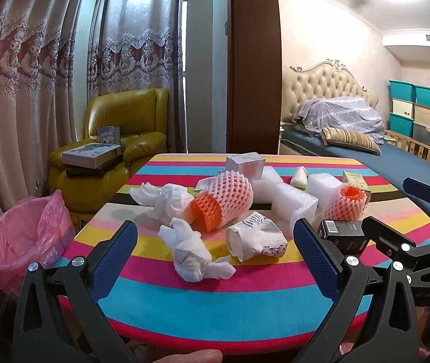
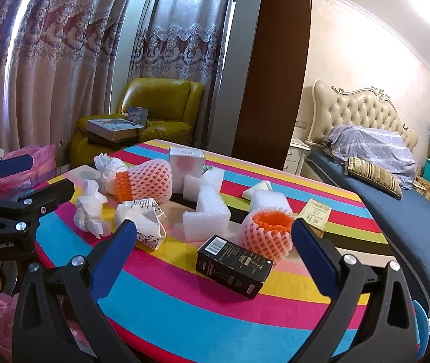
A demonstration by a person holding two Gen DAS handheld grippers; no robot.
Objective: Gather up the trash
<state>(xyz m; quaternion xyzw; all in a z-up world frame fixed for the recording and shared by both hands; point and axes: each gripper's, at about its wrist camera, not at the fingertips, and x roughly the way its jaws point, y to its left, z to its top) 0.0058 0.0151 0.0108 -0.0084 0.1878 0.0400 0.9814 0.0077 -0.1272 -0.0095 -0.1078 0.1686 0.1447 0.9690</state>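
At the lower left of the left wrist view stands the round bin lined with a pink plastic bag (image 1: 24,236), below the edge of the striped, many-coloured cloth-covered counter (image 1: 215,299). The bag's rim sags inward, so I judge that a light scrap released from above the counter edge could catch on the liner or drift past it to the floor.

The left tool (image 1: 215,242) hangs with its blue pads spread wide and nothing between them. In the middle of that view, straight ahead of it, lie the crumpled white tissue wad (image 1: 198,254) and, just to its right, the crushed white paper cup with black printing (image 1: 255,237). They sit close together, so jaws closing on one could nudge the other; the tissue is loose enough that a shallow pinch may take only a corner and tear or shed it.

Behind them the large pink foam fruit net with an orange inner sleeve (image 1: 227,202) lies on its side, touching more tissue; it looks springy and could squirt out of a hard squeeze.

The right tool (image 2: 215,242) is likewise spread wide and empty. The black printed cardboard box (image 2: 234,266) lies between its pads at centre frame, with the small pink foam net with an orange core (image 2: 267,231) touching the box's far corner. Gripping the box aslant could twist it free or knock the net away.
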